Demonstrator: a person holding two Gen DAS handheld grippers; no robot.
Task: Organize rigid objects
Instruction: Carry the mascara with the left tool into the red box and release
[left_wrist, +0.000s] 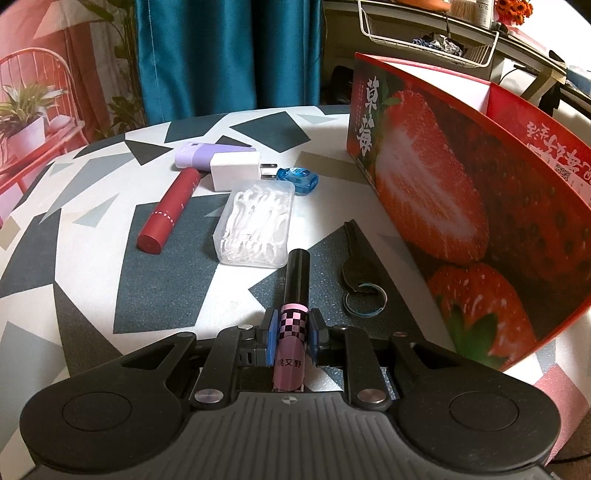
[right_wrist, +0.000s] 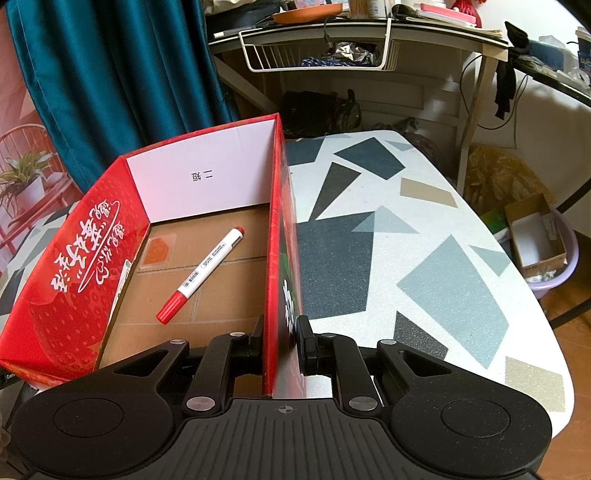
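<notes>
In the left wrist view my left gripper (left_wrist: 291, 332) is shut on a pink and black tube (left_wrist: 294, 295), which points away from me over the patterned table (left_wrist: 92, 258). Beyond it lie a clear box of floss picks (left_wrist: 256, 229), a red tube (left_wrist: 168, 212), a white plug (left_wrist: 236, 171), a lilac case (left_wrist: 207, 154), a blue floss dispenser (left_wrist: 297, 179) and a dark key with ring (left_wrist: 360, 273). The red strawberry box (left_wrist: 461, 206) stands to the right. My right gripper (right_wrist: 282, 343) is shut on that box's right wall (right_wrist: 275, 258); a red marker (right_wrist: 203, 273) lies inside.
A white wire basket (right_wrist: 317, 55) hangs under a cluttered desk behind the table. A teal curtain (left_wrist: 229, 55) hangs at the back. A lilac basin with a cardboard box (right_wrist: 539, 243) sits on the floor past the table's right edge.
</notes>
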